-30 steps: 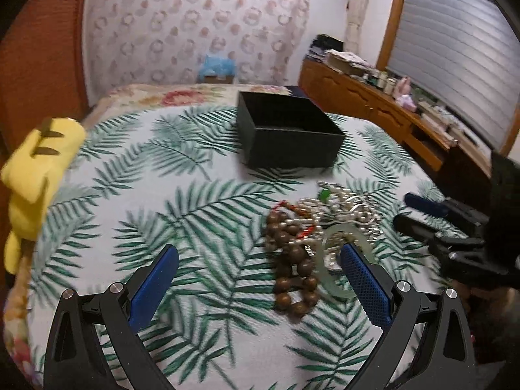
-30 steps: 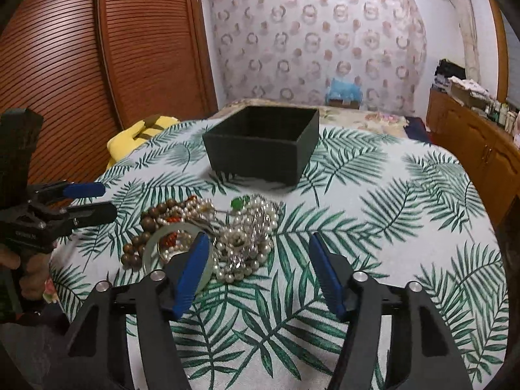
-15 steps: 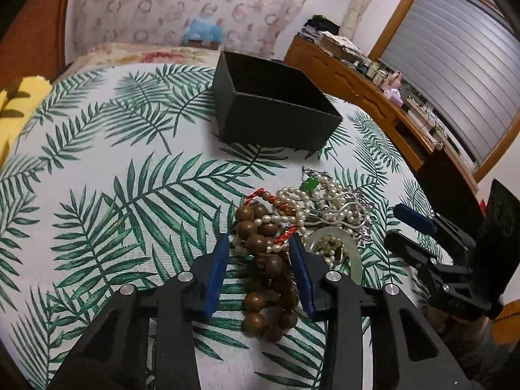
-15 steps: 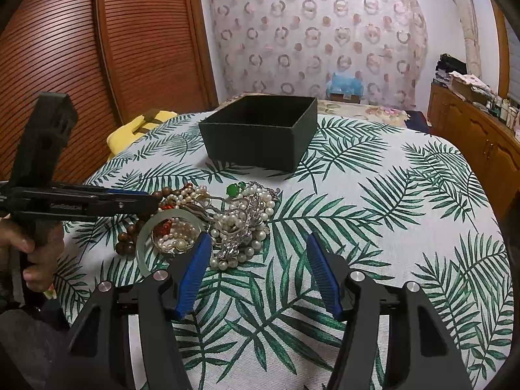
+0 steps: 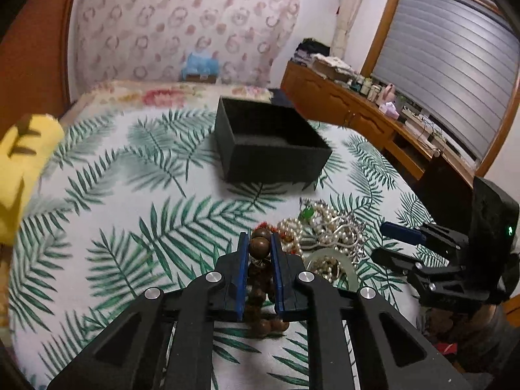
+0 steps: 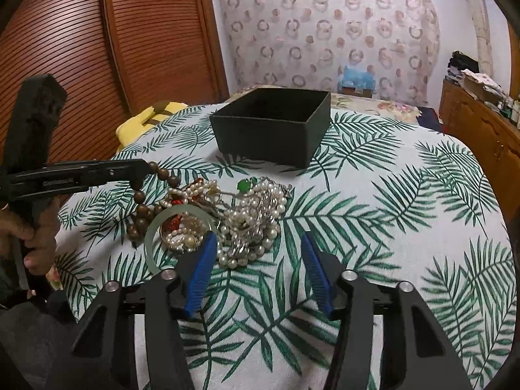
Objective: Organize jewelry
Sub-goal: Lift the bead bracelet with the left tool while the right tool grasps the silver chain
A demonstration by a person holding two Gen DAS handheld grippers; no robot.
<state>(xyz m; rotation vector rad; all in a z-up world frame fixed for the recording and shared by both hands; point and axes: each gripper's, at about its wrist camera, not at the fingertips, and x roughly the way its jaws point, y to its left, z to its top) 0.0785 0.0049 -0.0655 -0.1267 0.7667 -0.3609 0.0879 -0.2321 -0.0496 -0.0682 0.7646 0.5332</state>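
My left gripper [image 5: 257,243] is shut on a brown wooden bead bracelet [image 5: 259,247] and has it partly lifted off the cloth; in the right wrist view the beads [image 6: 143,206] hang from its tip. Beside them lies a pile of pearl strands [image 6: 250,224], a pale green jade bangle [image 6: 156,227] and a small green stone [image 6: 244,184]. An open black box [image 6: 276,130] stands farther back and also shows in the left wrist view [image 5: 276,159]. My right gripper [image 6: 258,247] is open, low over the cloth just before the pearls.
The round table [image 6: 406,227] has a palm-leaf cloth. A yellow plush toy [image 5: 22,159] lies at its left edge. A wooden dresser [image 5: 357,113] stands to the right and a slatted wooden door [image 6: 113,48] to the left.
My left gripper came down over the wooden beads, closed on them and began lifting them. My right gripper stayed open and hardly moved.
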